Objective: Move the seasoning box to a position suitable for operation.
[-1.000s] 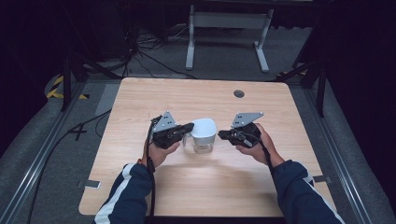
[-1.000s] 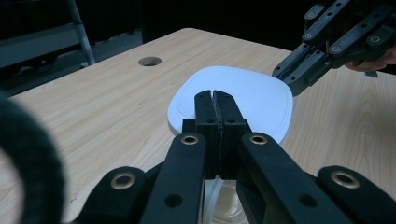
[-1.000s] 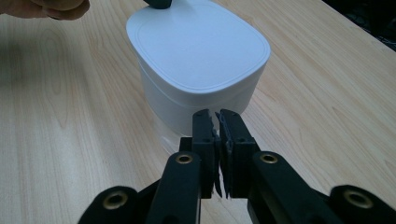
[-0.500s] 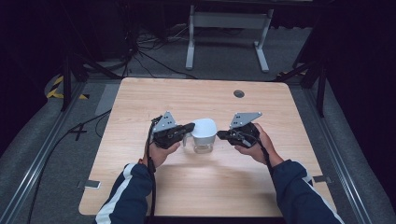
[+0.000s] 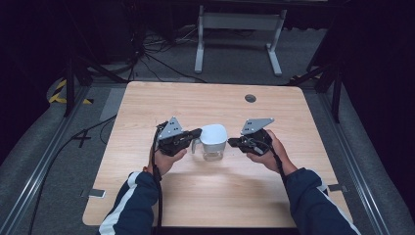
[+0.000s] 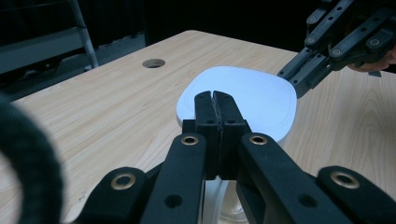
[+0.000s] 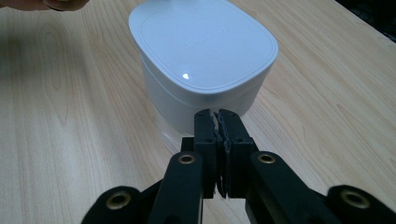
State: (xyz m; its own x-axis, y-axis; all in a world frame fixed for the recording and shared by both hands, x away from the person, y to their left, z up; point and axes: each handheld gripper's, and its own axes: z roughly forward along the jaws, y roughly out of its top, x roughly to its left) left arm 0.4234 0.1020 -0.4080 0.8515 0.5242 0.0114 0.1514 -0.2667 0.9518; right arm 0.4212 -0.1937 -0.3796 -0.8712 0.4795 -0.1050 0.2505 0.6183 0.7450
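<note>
Jug [image 5: 214,142]: clear body under a white lid [image 7: 203,44], upright at mid-surface, between both tools.
Handle [image 5: 195,145]: on the jug's left side, beneath the left tips.
Left hand-held gripper [image 6: 215,100]: jaws pressed together, nothing between them, tips over the lid's edge.
Right hand-held gripper [image 7: 215,116]: jaws closed, nothing held, tips just beside the jug's wall.
Surface [image 5: 147,105]: pale wood, round hole [image 5: 250,98] toward the far edge.
</note>
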